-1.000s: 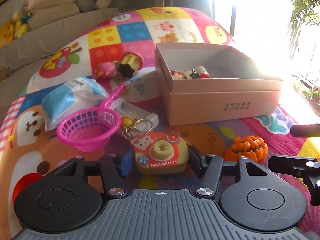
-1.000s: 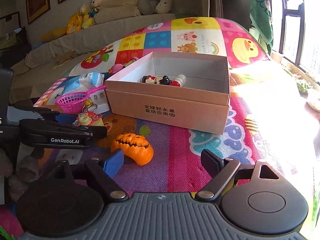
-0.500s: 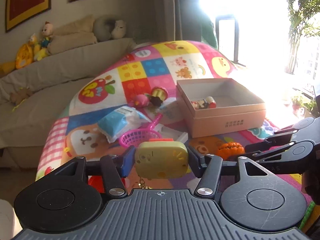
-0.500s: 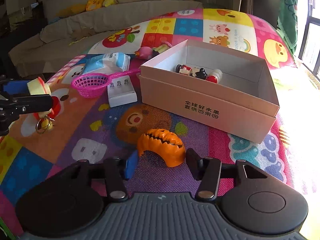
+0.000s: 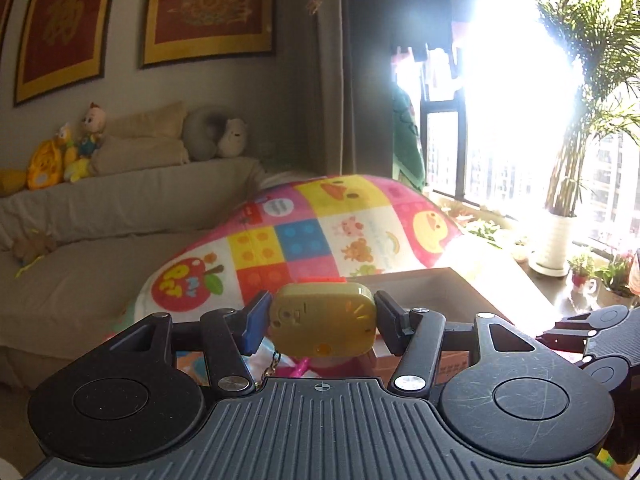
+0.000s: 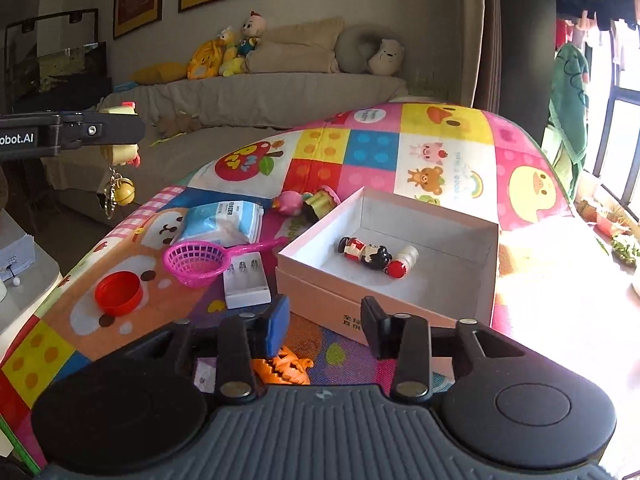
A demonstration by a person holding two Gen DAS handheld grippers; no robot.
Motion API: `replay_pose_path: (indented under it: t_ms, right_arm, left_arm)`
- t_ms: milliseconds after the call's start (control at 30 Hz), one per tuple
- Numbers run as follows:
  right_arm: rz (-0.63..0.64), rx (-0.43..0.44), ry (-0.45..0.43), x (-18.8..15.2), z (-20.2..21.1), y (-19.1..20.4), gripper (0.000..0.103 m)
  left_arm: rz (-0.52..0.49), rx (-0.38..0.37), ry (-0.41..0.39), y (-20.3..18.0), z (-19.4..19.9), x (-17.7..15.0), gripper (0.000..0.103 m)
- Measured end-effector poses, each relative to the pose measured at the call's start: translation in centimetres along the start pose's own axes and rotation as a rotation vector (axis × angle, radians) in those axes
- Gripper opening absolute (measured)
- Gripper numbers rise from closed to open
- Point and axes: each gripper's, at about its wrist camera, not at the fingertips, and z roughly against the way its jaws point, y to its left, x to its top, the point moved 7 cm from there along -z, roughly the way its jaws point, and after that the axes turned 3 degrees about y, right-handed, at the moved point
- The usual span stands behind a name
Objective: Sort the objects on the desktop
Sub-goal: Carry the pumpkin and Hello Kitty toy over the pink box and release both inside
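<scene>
The toy camera [image 5: 323,325] is clamped between the jaws of the left gripper [image 5: 320,322] and held in the air off the left edge of the patterned mat [image 6: 440,152], its keychain [image 6: 116,192] dangling. The right gripper [image 6: 322,322] is seen with jaws opening, nothing pressed between them, above the orange pumpkin [image 6: 286,368] near the mat's front edge, just before the cardboard box [image 6: 320,286].

Left hand-held gripper [image 5: 322,322] clamped shut, raised; right hand-held gripper [image 6: 324,326] empty, jaws opening
</scene>
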Motion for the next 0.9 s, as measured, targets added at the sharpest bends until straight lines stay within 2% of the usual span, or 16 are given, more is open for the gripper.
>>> replay_pose_path:
  t_ms: [100, 233, 400, 467, 600, 667, 733, 800, 867, 900]
  right_arm:
    - [0.013, 0.026, 0.070, -2.0, -2.7, 1.3, 0.060]
    - [0.032, 0.016, 0.128, -3.5, -5.9, 2.5, 0.059]
    - [0.048, 0.038, 0.144, -3.3, -6.2, 3.1, 0.035]
    - [0.067, 0.056, 0.132, -3.0, -4.9, 3.5, 0.033]
    - [0.101, 0.072, 0.042, -1.7, -0.6, 4.2, 0.033]
    - [0.108, 0.042, -0.046, 0.1, 2.1, 3.7, 0.033]
    - [0.089, -0.044, -0.155, 2.7, 4.4, 1.9, 0.033]
    - [0.084, -0.168, -0.251, 4.9, 5.6, -0.1, 0.033]
    - [0.074, -0.263, -0.300, 6.5, 5.7, -2.0, 0.033]
    - [0.051, -0.279, -0.304, 7.3, 5.4, -3.2, 0.033]
  left_arm:
    - [-0.010, -0.013, 0.045, -0.6, -0.6, -1.6, 0.061]
    - [-0.019, -0.030, 0.113, -1.0, -1.0, -4.0, 0.061]
    - [-0.015, -0.028, 0.157, -0.6, -1.1, -5.7, 0.061]
    - [-0.014, -0.033, 0.161, -0.6, -1.0, -5.9, 0.061]
    - [-0.013, -0.051, 0.119, -1.0, -0.4, -4.5, 0.061]
    - [-0.025, -0.068, 0.070, -1.7, -0.4, -2.4, 0.061]
    - [-0.042, -0.081, 0.018, -2.4, -0.7, -0.2, 0.061]
    - [-0.058, -0.104, -0.039, -3.5, -1.5, 2.3, 0.061]
    - [-0.068, -0.129, -0.079, -5.0, -3.1, 4.9, 0.061]
    - [-0.071, -0.138, -0.084, -5.5, -3.8, 5.7, 0.061]
